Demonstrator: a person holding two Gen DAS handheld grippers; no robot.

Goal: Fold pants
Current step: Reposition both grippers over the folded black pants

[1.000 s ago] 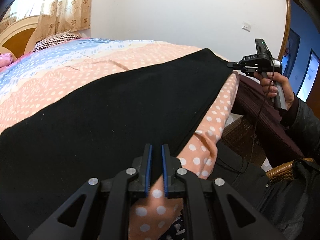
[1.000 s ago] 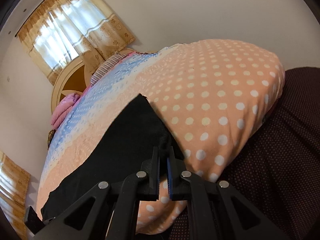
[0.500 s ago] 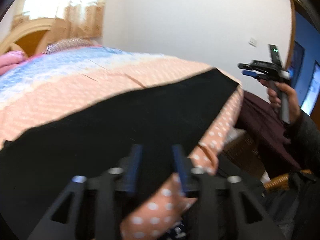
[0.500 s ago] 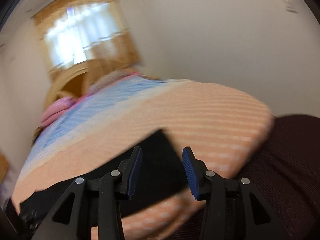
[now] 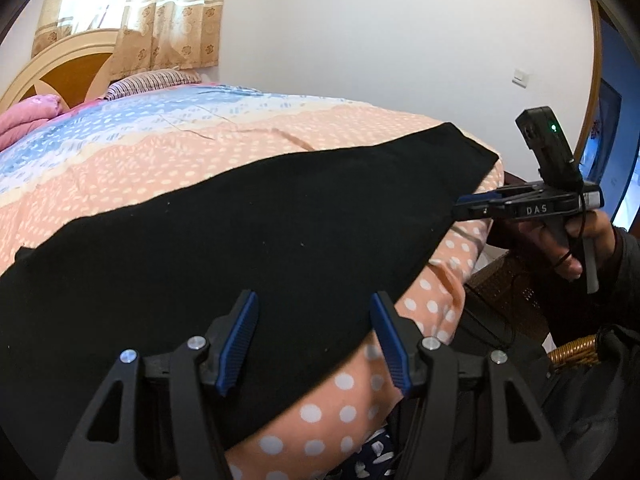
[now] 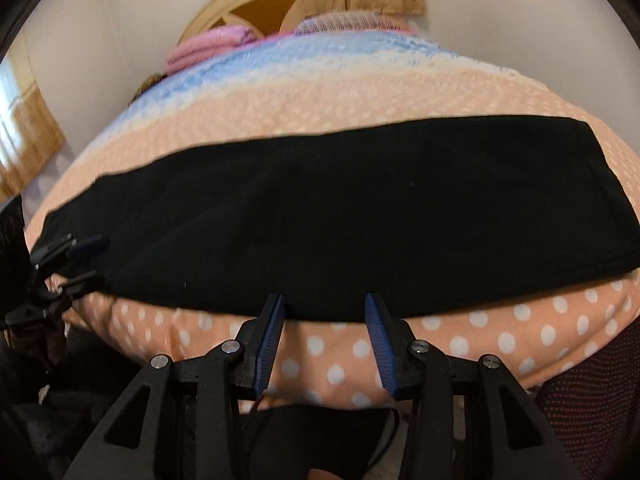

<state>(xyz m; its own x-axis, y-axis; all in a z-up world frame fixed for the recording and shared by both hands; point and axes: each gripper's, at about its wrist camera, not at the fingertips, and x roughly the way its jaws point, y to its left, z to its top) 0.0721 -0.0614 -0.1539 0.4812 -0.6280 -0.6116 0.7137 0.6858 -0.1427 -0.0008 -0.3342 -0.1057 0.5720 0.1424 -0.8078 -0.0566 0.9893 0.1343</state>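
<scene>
The black pants (image 5: 240, 248) lie flat in a long folded strip along the near edge of the bed; they also show in the right wrist view (image 6: 340, 208). My left gripper (image 5: 314, 336) is open and empty, just above the pants' near edge. My right gripper (image 6: 324, 334) is open and empty at the bed's edge, in front of the middle of the strip. In the left wrist view the right gripper (image 5: 476, 206) hovers by the right end of the pants. In the right wrist view the left gripper (image 6: 86, 260) sits by the left end.
The bed has a peach dotted and blue quilt (image 5: 168, 148), with a pink blanket (image 5: 24, 116), a striped pillow (image 5: 152, 80) and a wooden headboard (image 6: 256, 4) at the far end. A wicker chair (image 5: 572, 352) with dark clothes stands right of the bed.
Both grippers let go of the pants' edge and opened wide. The right gripper swung left and now faces the middle of the strip; the left drew back slightly.
</scene>
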